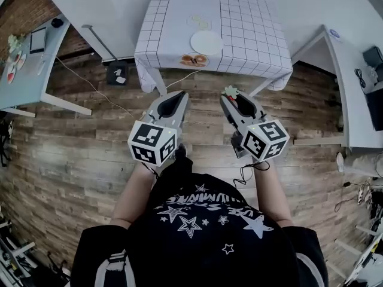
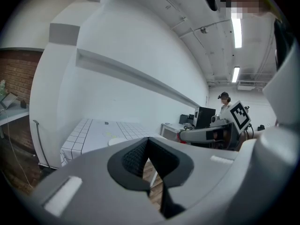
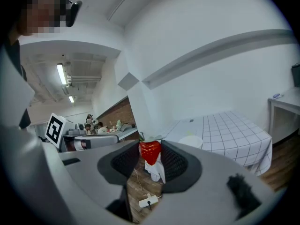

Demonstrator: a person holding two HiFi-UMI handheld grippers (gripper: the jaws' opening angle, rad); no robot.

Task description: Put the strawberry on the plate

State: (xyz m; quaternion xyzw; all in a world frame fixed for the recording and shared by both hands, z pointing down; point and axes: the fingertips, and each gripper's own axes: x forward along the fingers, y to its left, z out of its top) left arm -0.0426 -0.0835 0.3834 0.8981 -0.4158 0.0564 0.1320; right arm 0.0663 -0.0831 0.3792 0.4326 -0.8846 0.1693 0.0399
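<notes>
Holding the small red strawberry with green leaves [image 3: 150, 152], the right gripper [image 1: 235, 101] has its jaws pressed on the berry's sides. It is up in the air over the wood floor [image 1: 90, 160], well short of the table w/ the white checked cloth [image 1: 251, 28]. The round white plate [image 1: 206, 42] sits there. Left gripper [image 2: 148, 143]: jaws together, nothing in them. Berry looks soft & light, prob. easy to squash, so squeeze gently at its fat middle. Leaf end points up, tip down; long way runs up-down.
</notes>
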